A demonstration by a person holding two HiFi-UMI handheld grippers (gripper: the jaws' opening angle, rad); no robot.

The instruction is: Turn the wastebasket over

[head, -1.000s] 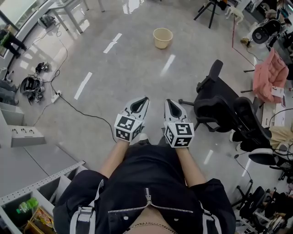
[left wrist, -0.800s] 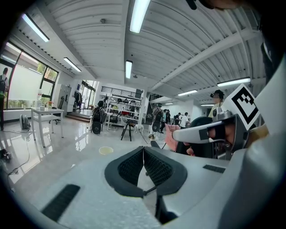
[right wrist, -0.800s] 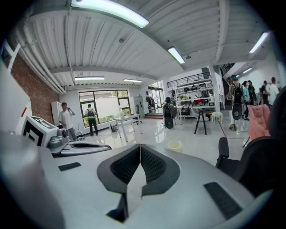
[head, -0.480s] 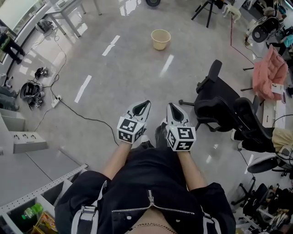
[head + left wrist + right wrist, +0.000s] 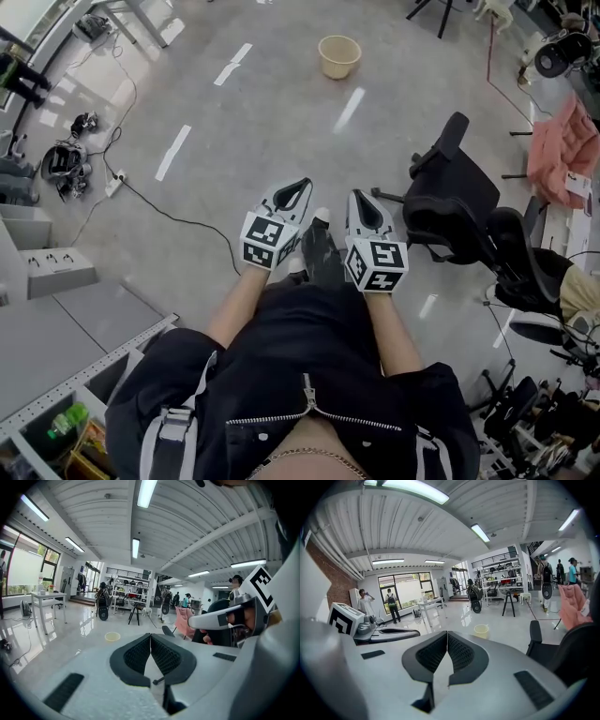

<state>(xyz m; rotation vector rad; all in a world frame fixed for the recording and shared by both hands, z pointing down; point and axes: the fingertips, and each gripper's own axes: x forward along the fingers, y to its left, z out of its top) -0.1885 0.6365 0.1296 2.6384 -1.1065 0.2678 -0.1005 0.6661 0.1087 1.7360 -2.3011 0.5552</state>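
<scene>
A pale yellow wastebasket [image 5: 338, 55] stands upright, mouth up, far ahead on the grey floor; it shows small in the left gripper view [image 5: 112, 636] and the right gripper view [image 5: 481, 630]. My left gripper [image 5: 303, 183] and right gripper [image 5: 356, 195] are held side by side in front of my body, well short of the basket. Both are shut with nothing between the jaws. A dark shoe [image 5: 319, 246] shows on the floor between them.
Two black office chairs [image 5: 459, 202] stand close on the right, with a pink cloth [image 5: 561, 150] beyond. A cable [image 5: 159, 217] runs across the floor on the left toward a power strip and gear. Grey shelving [image 5: 66, 337] sits at lower left. People stand in the distance.
The whole view has advanced: I have stepped forward with both grippers, a shoe now shows between them, and the chairs on the right lie nearer. The jaws stay shut.
</scene>
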